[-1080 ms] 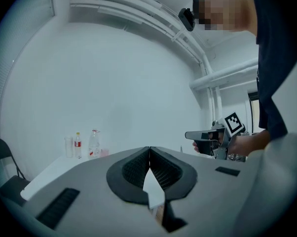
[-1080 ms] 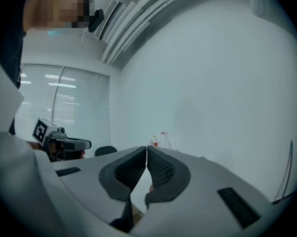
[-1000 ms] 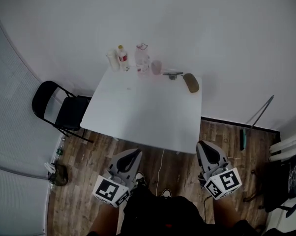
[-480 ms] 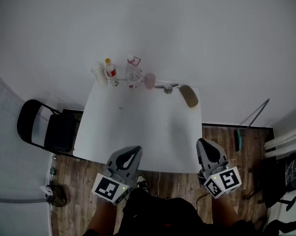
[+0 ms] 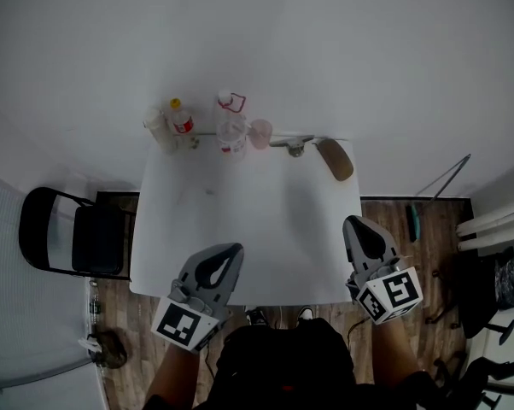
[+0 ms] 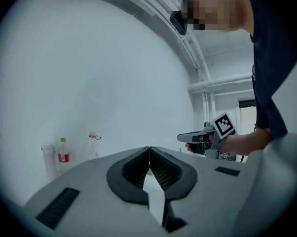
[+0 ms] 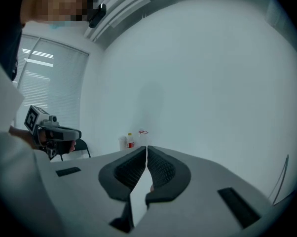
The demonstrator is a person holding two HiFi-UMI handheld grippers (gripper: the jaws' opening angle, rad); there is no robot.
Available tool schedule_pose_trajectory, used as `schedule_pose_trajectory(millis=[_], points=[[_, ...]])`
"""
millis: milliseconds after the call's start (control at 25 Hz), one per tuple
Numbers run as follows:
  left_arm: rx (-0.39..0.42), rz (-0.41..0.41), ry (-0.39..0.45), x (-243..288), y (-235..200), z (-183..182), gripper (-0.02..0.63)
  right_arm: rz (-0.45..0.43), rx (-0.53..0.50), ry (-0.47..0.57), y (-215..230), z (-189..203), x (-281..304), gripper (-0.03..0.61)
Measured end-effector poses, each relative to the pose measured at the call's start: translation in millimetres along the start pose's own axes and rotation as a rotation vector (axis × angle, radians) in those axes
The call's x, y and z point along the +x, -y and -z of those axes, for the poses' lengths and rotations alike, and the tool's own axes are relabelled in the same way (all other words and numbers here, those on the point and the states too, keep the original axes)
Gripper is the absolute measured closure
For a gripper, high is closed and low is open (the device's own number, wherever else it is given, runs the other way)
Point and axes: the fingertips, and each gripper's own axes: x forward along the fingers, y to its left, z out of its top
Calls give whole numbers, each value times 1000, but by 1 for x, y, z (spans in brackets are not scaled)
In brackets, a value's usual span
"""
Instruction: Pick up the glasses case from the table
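Basically approach step: left gripper (image 5: 225,254) and right gripper (image 5: 358,227) pressed together, empty, low in frame. Next: right opens, reaches glasses case (image 5: 335,159) upper-right.

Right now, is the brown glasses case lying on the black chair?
No, the glasses case lies at the far right corner of the white table, well away from the chair.
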Motion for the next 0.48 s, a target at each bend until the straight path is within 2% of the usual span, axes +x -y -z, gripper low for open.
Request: schedule_pose_trajectory(millis=[280,360,400,480], points=[[-27,-23,-24,15,14,16,592,6,-121,-137,62,39,52,554],[-52,-36,-43,21,24,25,592,16,-197,-202,88,59,71,552],[-64,-42,-52,26,28,30,592,20,-244,-242,100,71,80,543],[-81,-59,-68,35,33,36,594,13,-297,-319,119,96,98,455]])
